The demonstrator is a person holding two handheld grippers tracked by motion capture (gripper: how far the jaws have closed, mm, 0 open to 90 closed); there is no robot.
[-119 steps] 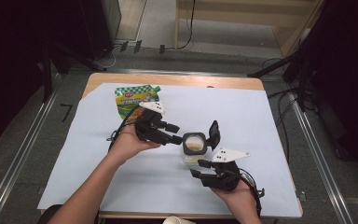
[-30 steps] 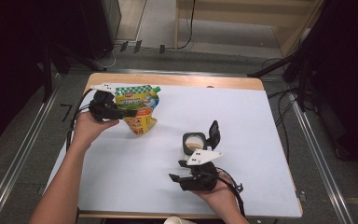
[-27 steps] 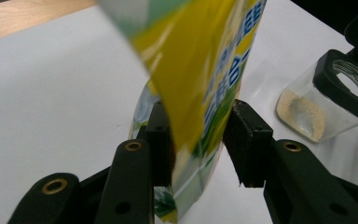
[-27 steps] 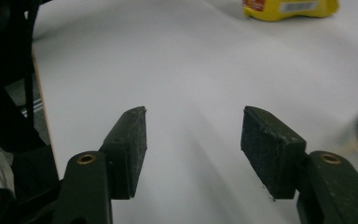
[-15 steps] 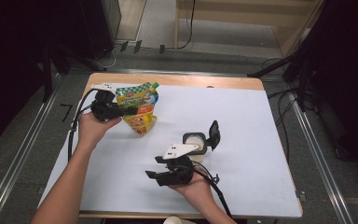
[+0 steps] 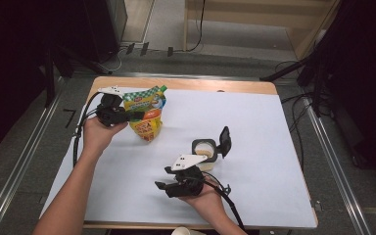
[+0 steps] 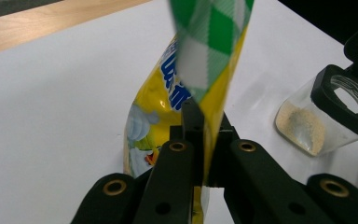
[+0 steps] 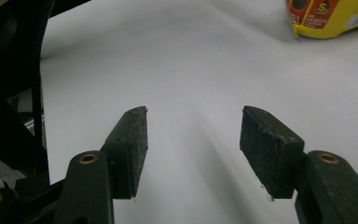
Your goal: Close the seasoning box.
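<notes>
Left gripper [image 6: 136, 116] is clamped on the refill pouch [image 6: 147, 113] at the table's far left, right gripper [image 6: 162, 187] hangs open and empty, so next it probably carries the pouch to the open jar [image 6: 204, 152].

- Pouch [image 6: 147, 113]: yellow refill bag with a green-and-white check top and green cap, upright, bottom on the white sheet at my table's far left, its top edge pinched in my left gripper [image 6: 136, 115].
</notes>
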